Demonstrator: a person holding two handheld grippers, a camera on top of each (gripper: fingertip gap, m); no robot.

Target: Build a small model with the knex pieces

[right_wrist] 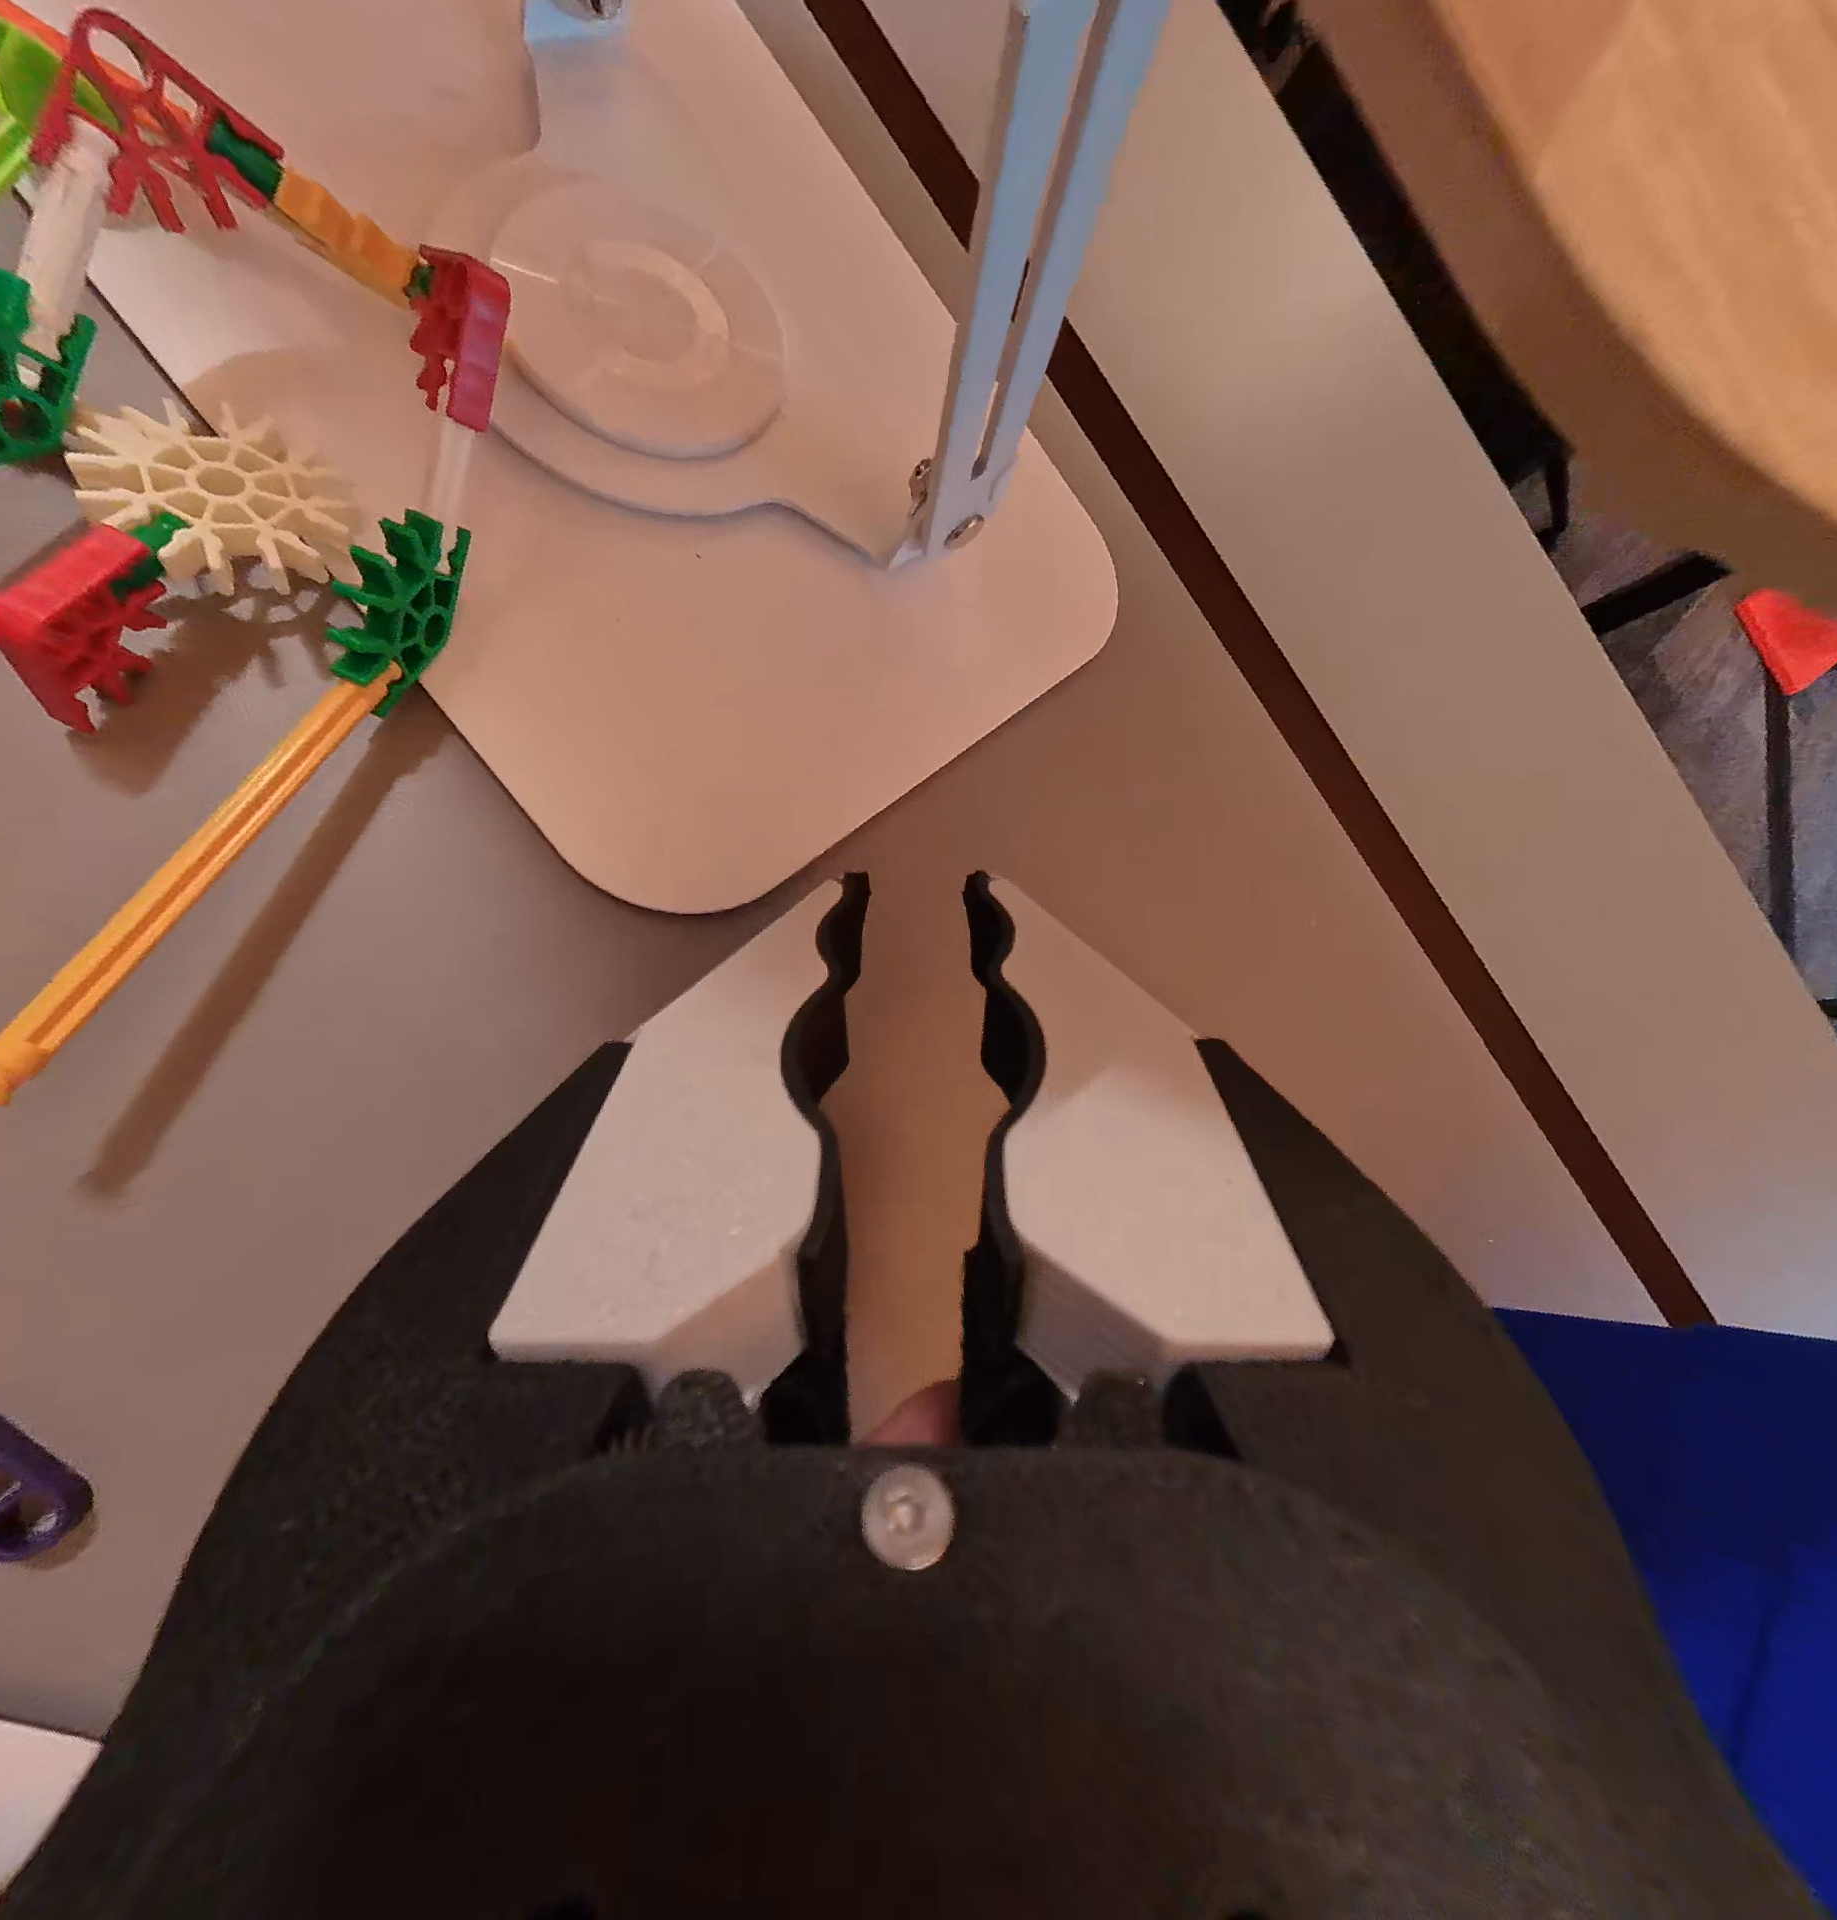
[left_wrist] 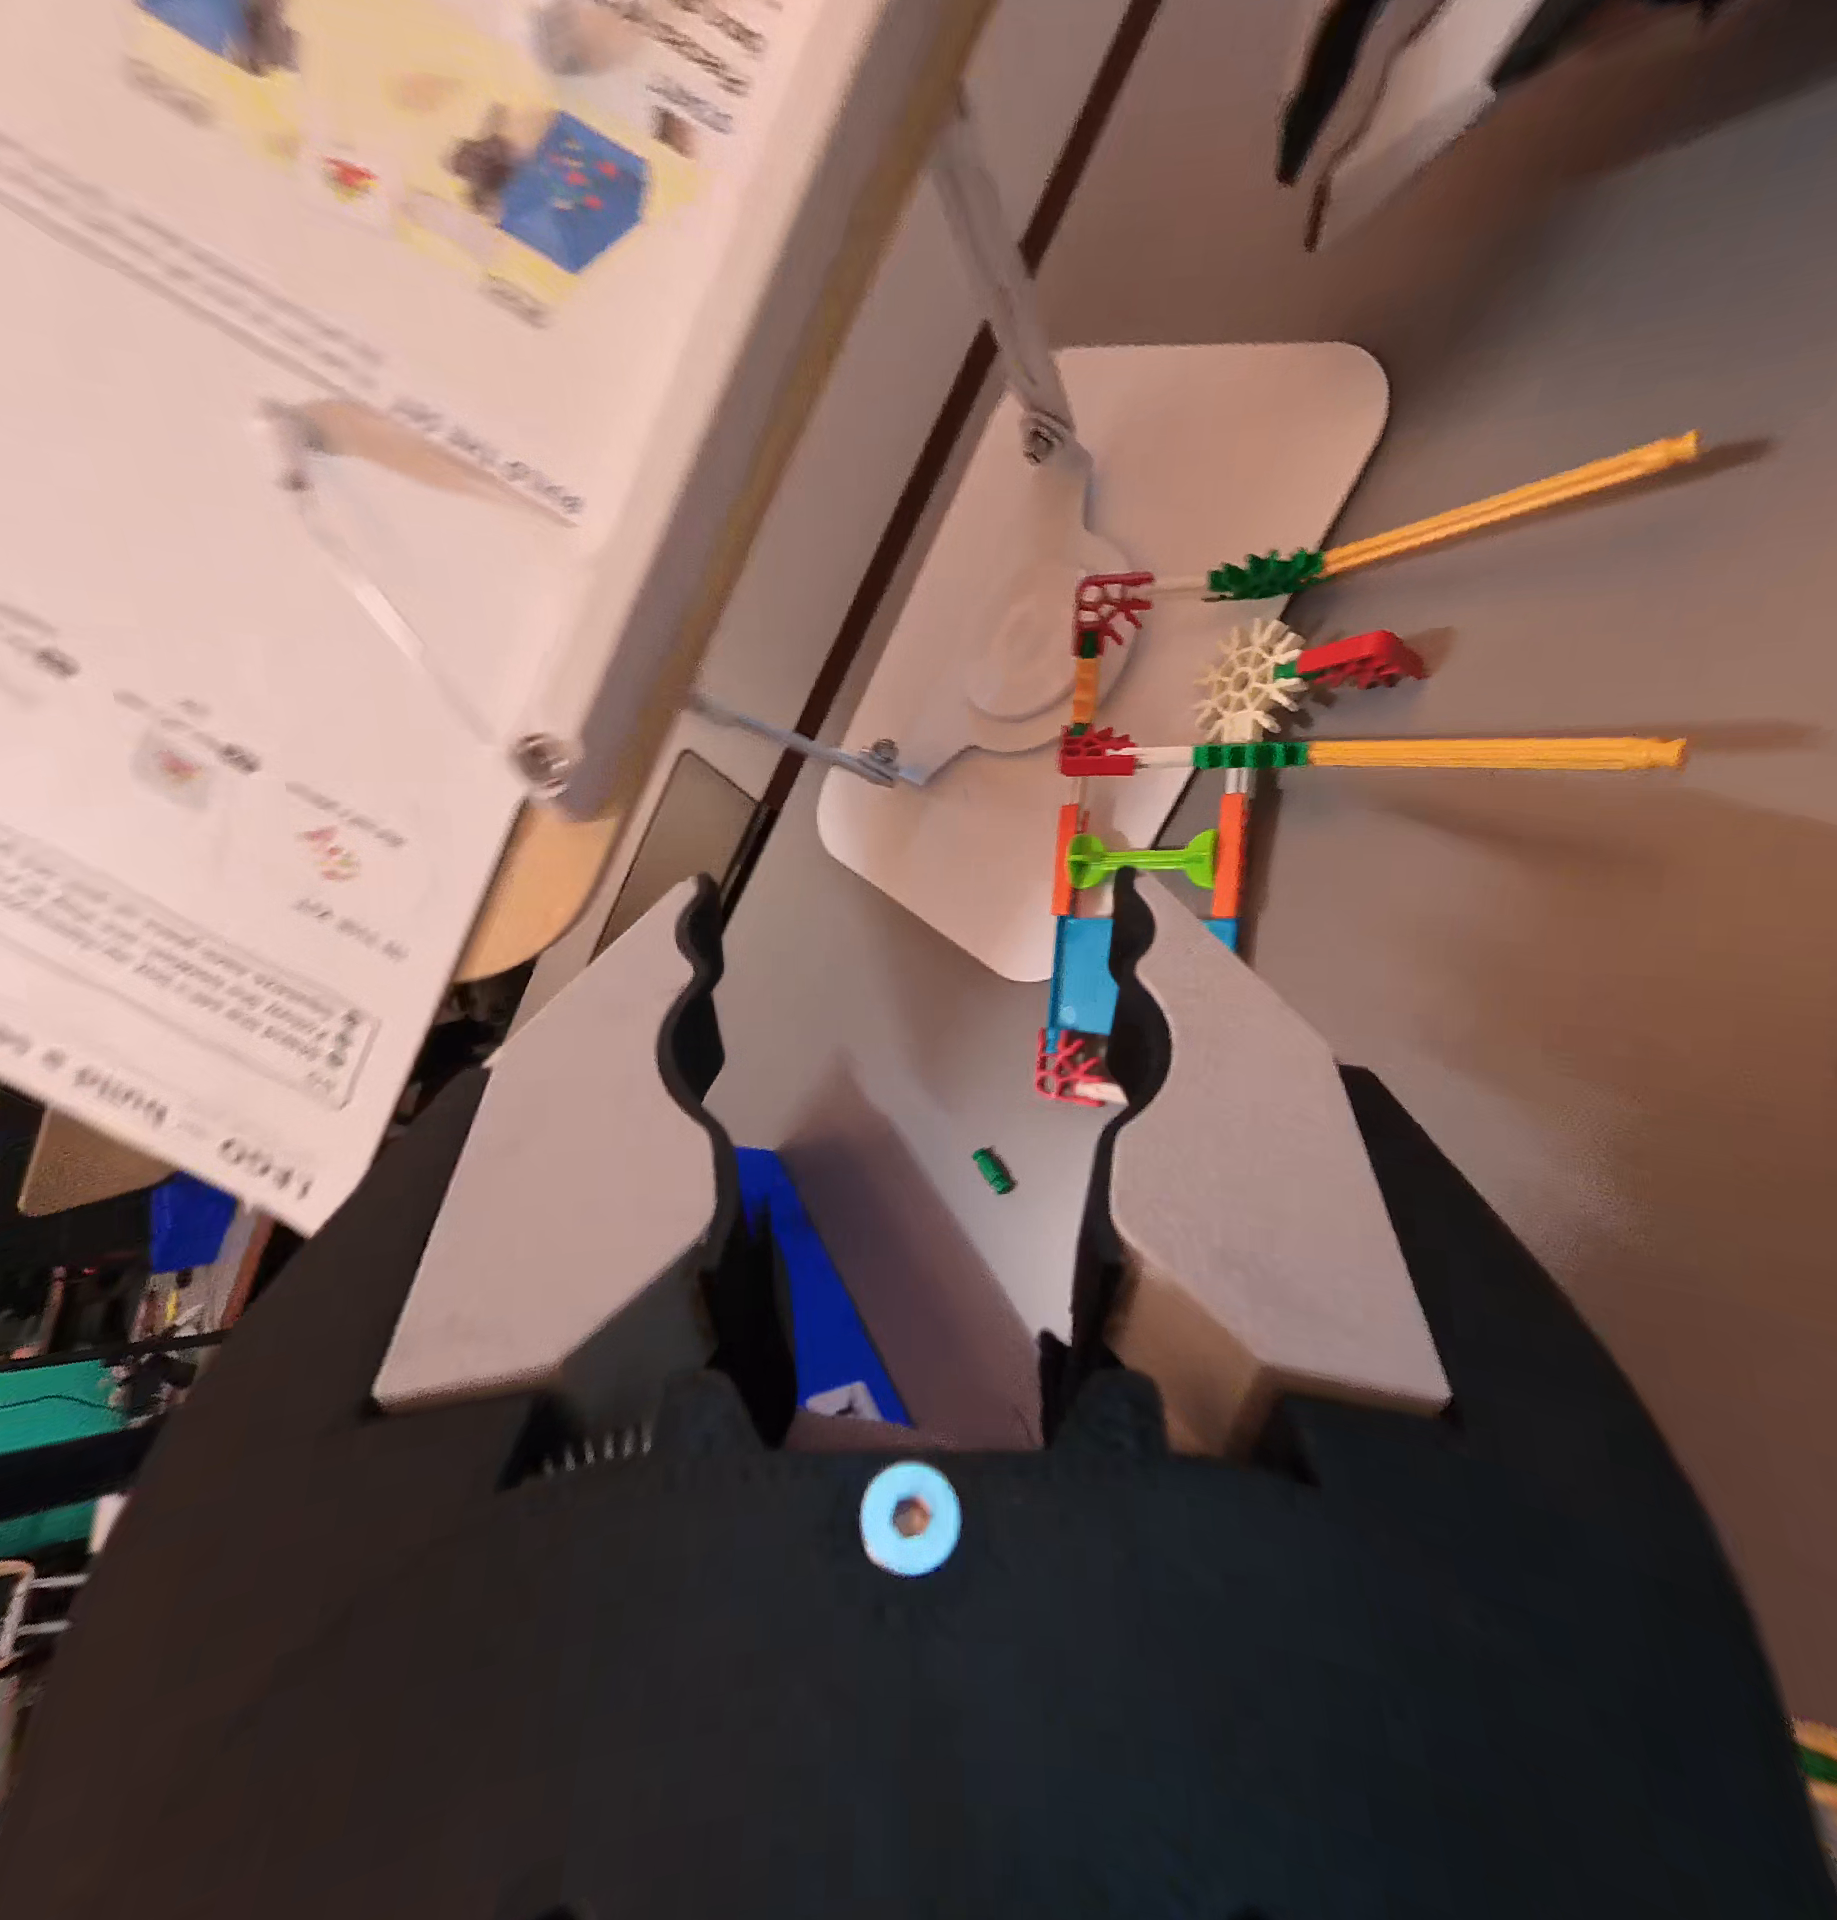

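A toy model of plastic rods and connectors (left_wrist: pixel 1153 753) lies on the grey table, partly over a white stand base (left_wrist: pixel 1226 457). It has two yellow rods (left_wrist: pixel 1485 750), a white snowflake connector (left_wrist: pixel 1246 681) and a blue piece (left_wrist: pixel 1080 971). My left gripper (left_wrist: pixel 914 894) is wide open and empty; its right finger (left_wrist: pixel 1236 1143) overlaps the blue piece. A small green piece (left_wrist: pixel 992 1169) lies on the table between the fingers. My right gripper (right_wrist: pixel 919 883) has a narrow gap, holds nothing, and hovers by the base's corner (right_wrist: pixel 789 727). The model (right_wrist: pixel 213 483) is at its upper left.
A tilted board with an instruction sheet (left_wrist: pixel 270 520) stands on thin metal arms (right_wrist: pixel 1007 312) over the base. A purple connector (right_wrist: pixel 10 1496) lies at the left. The table edge (right_wrist: pixel 1361 779) runs diagonally; blue fabric (right_wrist: pixel 1724 1610) and a wooden surface (right_wrist: pixel 1672 260) lie beyond it. Spacing between my two grippers at the tips: around 25 cm. The white snowflake connector (left_wrist: pixel 1246 681) is about equally far from each gripper, around 12 cm. It is also in sight in the right wrist view (right_wrist: pixel 192 471).
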